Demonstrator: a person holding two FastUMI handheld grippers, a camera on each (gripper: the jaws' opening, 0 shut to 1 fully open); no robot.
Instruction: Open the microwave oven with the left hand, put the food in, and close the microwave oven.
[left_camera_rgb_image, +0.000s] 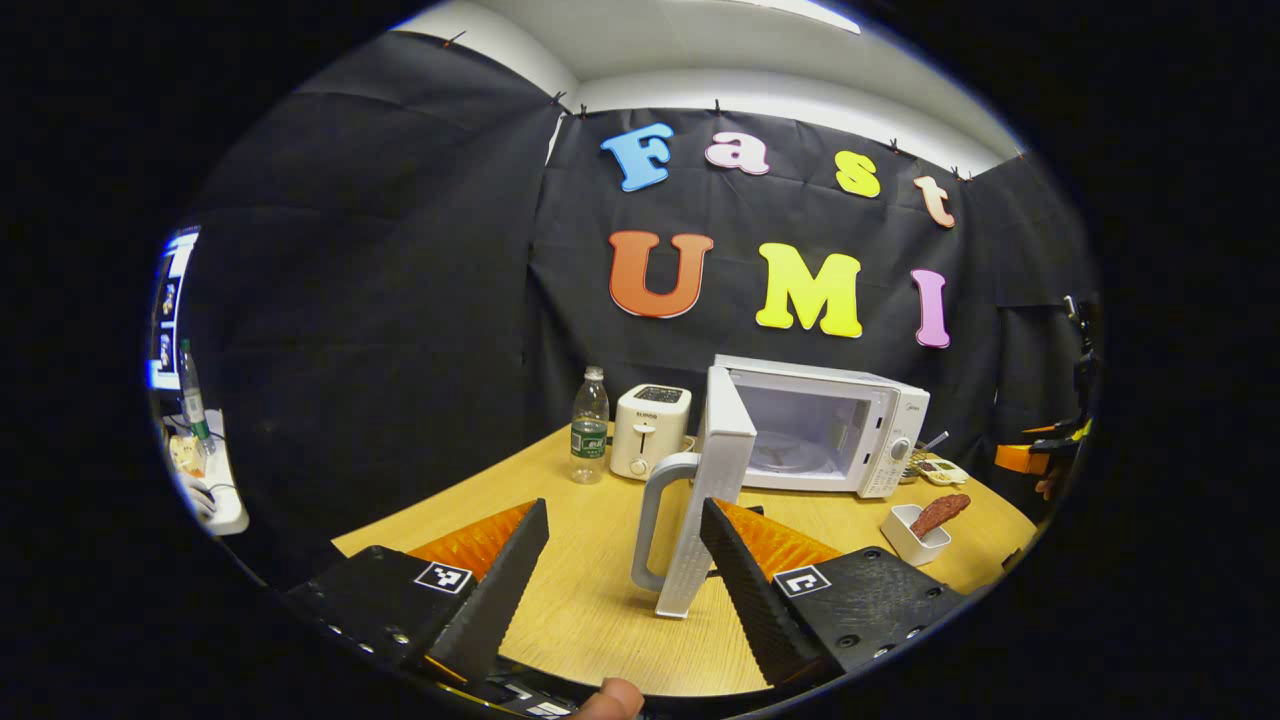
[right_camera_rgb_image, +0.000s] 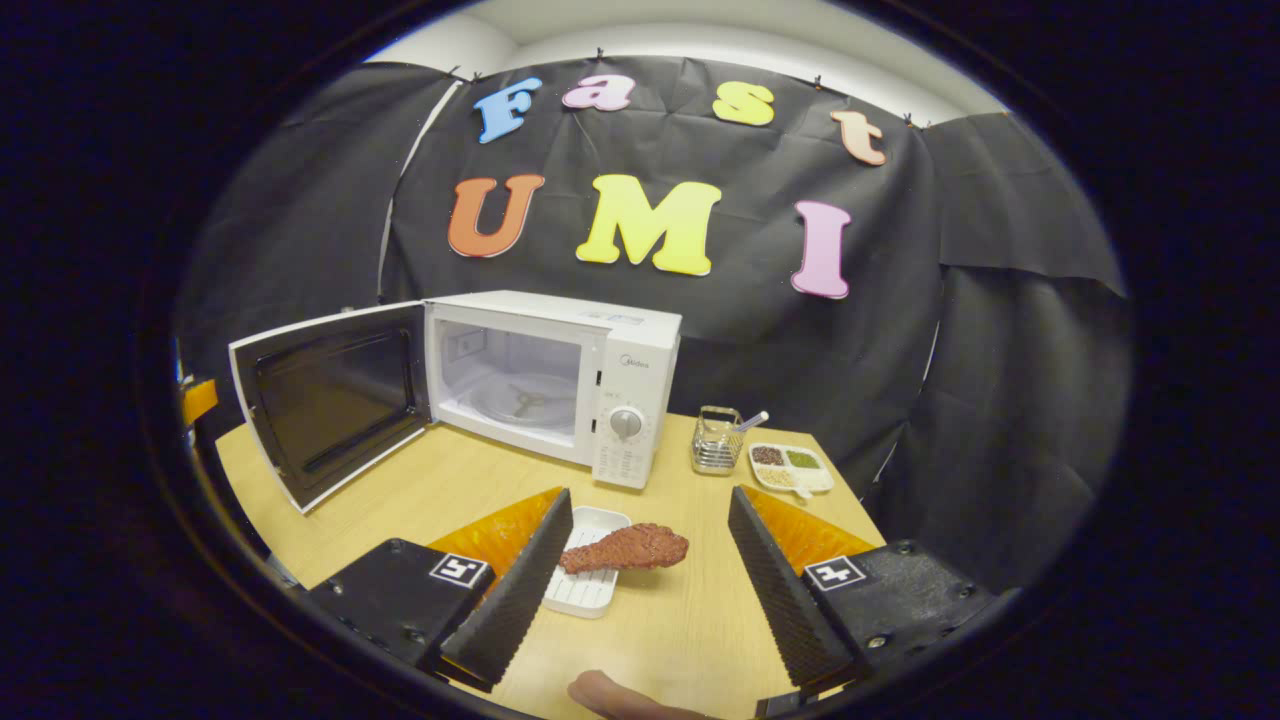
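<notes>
— Fingers first: how do yours stand?

— Your left gripper (left_camera_rgb_image: 625, 560) has its fingers spread wide with nothing between the pads. The microwave door (left_camera_rgb_image: 705, 500) stands edge-on just ahead of it, its grey handle (left_camera_rgb_image: 655, 520) in the gap between the fingers but apart from both. Your right gripper (right_camera_rgb_image: 650, 570) is spread just as wide and grips nothing; the food (right_camera_rgb_image: 625, 548), a reddish drumstick-shaped piece, lies across a small white tray (right_camera_rgb_image: 590, 585) between its fingers, the tray's near edge close against the left finger, though I cannot tell whether they touch.

— And the oven itself?

— The microwave (right_camera_rgb_image: 560, 385) sits at the back of the wooden table (right_camera_rgb_image: 450, 480), its door swung fully out to your left, the cavity and glass turntable (right_camera_rgb_image: 525, 400) bare. In the left gripper view you see the same tray and food near the oven's front right corner.

— What else is around you?

— A white toaster (left_camera_rgb_image: 650, 430) and a water bottle (left_camera_rgb_image: 589, 425) stand left of the oven, behind the open door. To the oven's right you have a wire holder (right_camera_rgb_image: 717, 440) with something pale sticking out, and a divided dish (right_camera_rgb_image: 792, 468) of small dark, green and tan bits. Between the tray and the cavity, the table is bare wood.
</notes>
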